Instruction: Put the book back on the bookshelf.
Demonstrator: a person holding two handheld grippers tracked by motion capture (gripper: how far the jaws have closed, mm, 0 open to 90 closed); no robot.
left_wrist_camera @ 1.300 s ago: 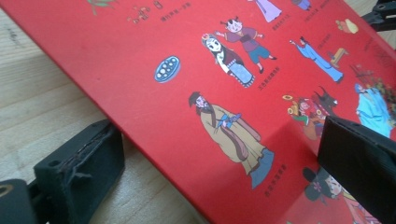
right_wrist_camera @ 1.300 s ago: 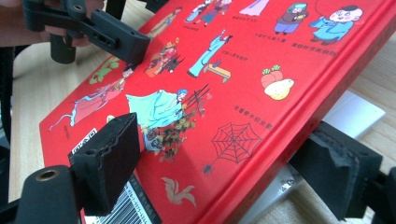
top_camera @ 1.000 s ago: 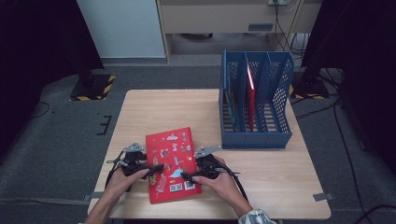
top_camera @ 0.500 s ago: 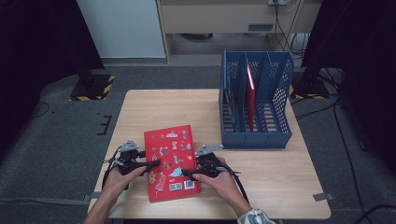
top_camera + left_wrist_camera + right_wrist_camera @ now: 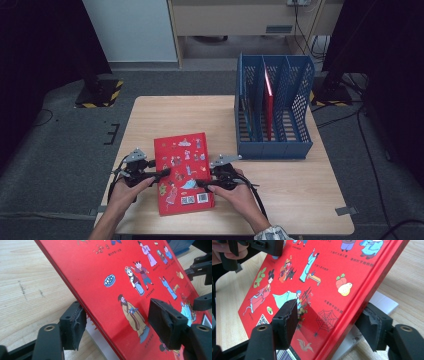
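Observation:
A red hardcover book [image 5: 182,172] with cartoon figures on its cover lies on the wooden table [image 5: 290,200], near the front edge. My left gripper [image 5: 162,174] is at its left edge and my right gripper [image 5: 200,183] at its right edge. In the left gripper view one pad [image 5: 75,325] sits under the book [image 5: 120,277] edge and the other above the cover. My right gripper [image 5: 329,320] straddles the opposite edge of the book [image 5: 319,272] the same way. Both pairs of jaws have just been closing on the book, with a little gap still showing.
A blue mesh file rack [image 5: 272,145] stands at the back right of the table, with a thin red book [image 5: 268,100] upright in one slot. Dark floor, cables and cabinet legs surround the table.
Both grippers' jaws have narrowed around the book's edges. The left hand has shifted slightly; the book and the right hand stay where they were.

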